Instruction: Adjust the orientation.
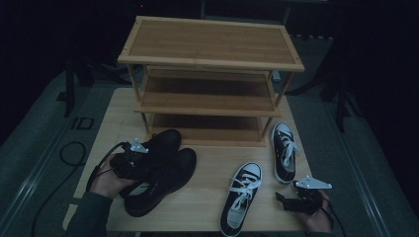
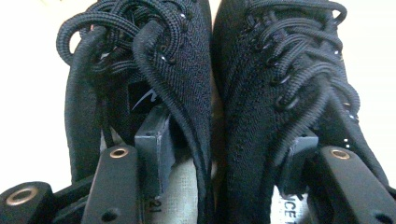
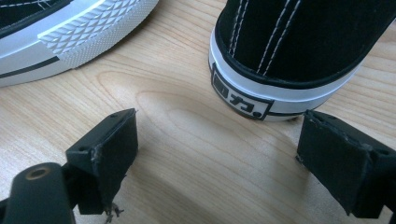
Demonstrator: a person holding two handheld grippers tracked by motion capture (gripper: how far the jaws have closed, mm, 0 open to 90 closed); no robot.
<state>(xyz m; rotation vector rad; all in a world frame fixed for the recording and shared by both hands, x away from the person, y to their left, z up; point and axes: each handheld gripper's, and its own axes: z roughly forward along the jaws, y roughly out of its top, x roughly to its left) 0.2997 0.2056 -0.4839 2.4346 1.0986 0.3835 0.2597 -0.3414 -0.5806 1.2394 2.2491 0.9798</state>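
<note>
Left gripper [image 1: 129,159] is reaching into both black shoes [image 1: 160,170], one jaw in each, pinching their inner sides together. Right gripper [image 1: 289,200] is hovering wide open beside the sneakers [image 1: 284,148], facing a heel.

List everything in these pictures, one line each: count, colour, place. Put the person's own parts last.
wooden rack: one, light brown, three shelves, at the table's far side.
table: one, pale wood, under everything.
black shoes: two, all black with black laces, side by side front left.
sneakers: two, black with white soles and laces, front right, apart.
left gripper: one, black, a jaw inside each black shoe's opening, around their adjoining inner sides.
right gripper: one, black, open, low over the table behind a sneaker heel.
hands: two, holding the grippers.
</note>
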